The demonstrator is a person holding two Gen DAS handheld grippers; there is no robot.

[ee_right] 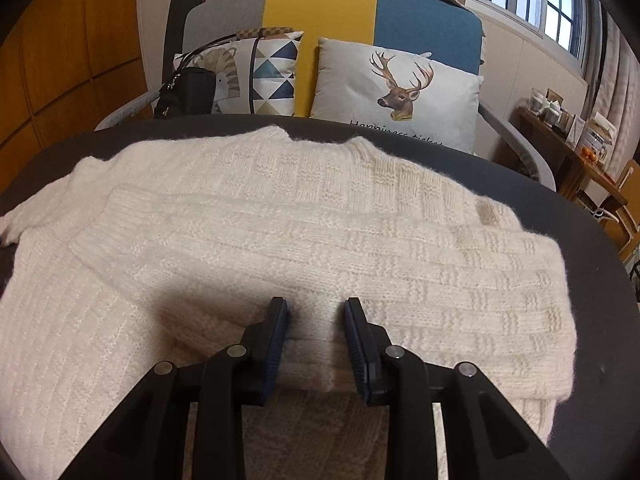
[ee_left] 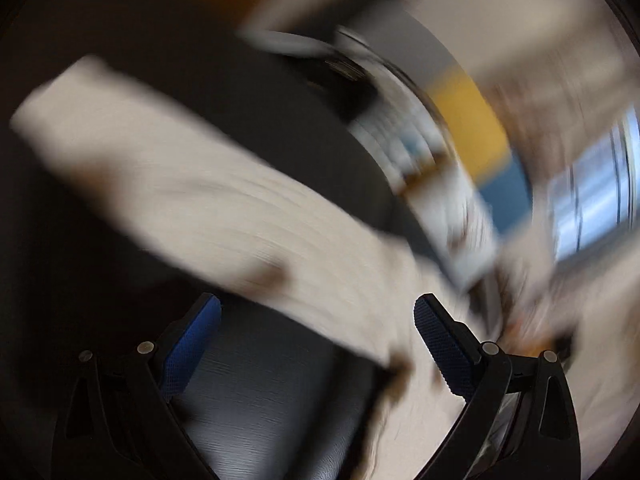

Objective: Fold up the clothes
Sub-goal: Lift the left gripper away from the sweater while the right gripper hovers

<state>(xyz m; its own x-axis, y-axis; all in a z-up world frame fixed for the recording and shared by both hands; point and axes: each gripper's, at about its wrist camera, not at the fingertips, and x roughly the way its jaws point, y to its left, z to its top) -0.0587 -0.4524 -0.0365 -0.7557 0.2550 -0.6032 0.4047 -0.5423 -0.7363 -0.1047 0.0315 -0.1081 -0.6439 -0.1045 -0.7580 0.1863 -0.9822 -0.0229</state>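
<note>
A cream knit sweater (ee_right: 280, 220) lies spread on the dark table (ee_right: 600, 320), with one sleeve (ee_right: 420, 264) folded across its body. My right gripper (ee_right: 316, 312) sits at the near edge of that fold. Thick knit fills the gap between its blue pads, so it is shut on the sweater. The left wrist view is heavily smeared by motion. There my left gripper (ee_left: 316, 316) stands wide open with nothing between its fingers, over the dark table (ee_left: 260, 400). A pale blurred band of the sweater (ee_left: 200, 184) crosses just beyond the fingertips.
Behind the table stands a sofa (ee_right: 420, 20) with a grey, yellow and blue back. It carries a deer cushion (ee_right: 400, 88), a triangle-pattern cushion (ee_right: 272, 76) and a black bag (ee_right: 184, 92). A wooden side table (ee_right: 568, 148) with small items stands at the right, under a window.
</note>
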